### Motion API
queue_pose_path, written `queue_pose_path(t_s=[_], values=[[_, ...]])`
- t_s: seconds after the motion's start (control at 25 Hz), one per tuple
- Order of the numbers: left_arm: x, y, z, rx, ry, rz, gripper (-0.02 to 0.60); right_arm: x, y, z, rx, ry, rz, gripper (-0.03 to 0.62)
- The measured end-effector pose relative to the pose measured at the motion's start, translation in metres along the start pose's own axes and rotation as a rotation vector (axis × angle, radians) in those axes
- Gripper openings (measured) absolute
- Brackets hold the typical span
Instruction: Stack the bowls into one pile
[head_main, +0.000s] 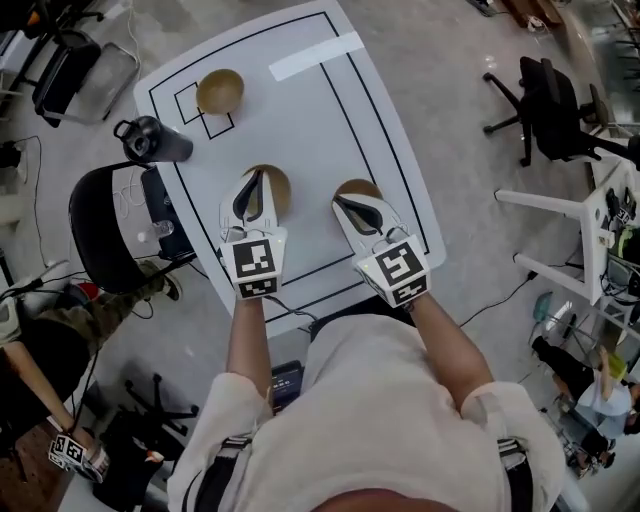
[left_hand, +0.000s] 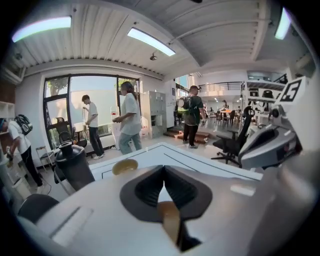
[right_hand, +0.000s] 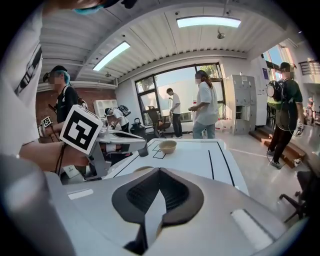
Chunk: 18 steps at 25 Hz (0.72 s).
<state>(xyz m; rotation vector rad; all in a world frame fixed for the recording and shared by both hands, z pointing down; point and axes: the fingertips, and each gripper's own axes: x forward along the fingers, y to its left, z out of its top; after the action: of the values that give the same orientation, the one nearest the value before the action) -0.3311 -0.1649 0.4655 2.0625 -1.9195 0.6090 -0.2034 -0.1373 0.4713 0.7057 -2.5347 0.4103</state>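
Three tan bowls sit on the white table (head_main: 300, 130), and none is in another yet. If the table is a clock face seen from the head view, the far bowl (head_main: 220, 91) sits at 11 o'clock, on a small black square (head_main: 192, 104) drawn there. The left bowl (head_main: 278, 190) is at 7 o'clock and the right bowl (head_main: 358, 187) is at 5 o'clock. These two are near each other but do not touch. The far bowl is well apart from both.

We think the job is at its very start: we are reaching for the two near bowls, and no pile is made.

The left gripper (head_main: 258, 182) hangs over the left bowl and hides its near side. Its jaws are pressed together and hold nothing. In the left gripper view we see a bit of tan through the thin slit, which we take to be the bowl below. The right gripper (head_main: 345, 203) hangs over the near side of the right bowl. Its jaws look closed too, and empty.

Next, we think one gripper must open its jaws, go down over a rim, pinch it, and carry that bowl into another one.

Both arms stretch out from the body, side by side. The grippers tip a little down. The left one points to 12 o'clock and the right one to 11 o'clock. Their marker cubes sit on the ends near us.
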Motion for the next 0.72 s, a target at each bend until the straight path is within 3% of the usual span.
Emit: queue_pose_path(t_s=[0.16, 0.44, 0.72], values=[[0.008, 0.020, -0.008, 0.103, 0.034, 0.014, 0.003, 0.023, 0.002, 0.007, -0.005, 0.013, 0.004, -0.002], [0.048, 0.060, -0.014, 0.450, 0.120, 0.086, 0.003, 0.050, 0.010, 0.017, -0.016, 0.025, 0.021, -0.002], [0.086, 0.083, -0.029, 0.540, 0.184, 0.058, 0.003, 0.057, 0.004, 0.016, -0.015, 0.046, 0.011, -0.002]])
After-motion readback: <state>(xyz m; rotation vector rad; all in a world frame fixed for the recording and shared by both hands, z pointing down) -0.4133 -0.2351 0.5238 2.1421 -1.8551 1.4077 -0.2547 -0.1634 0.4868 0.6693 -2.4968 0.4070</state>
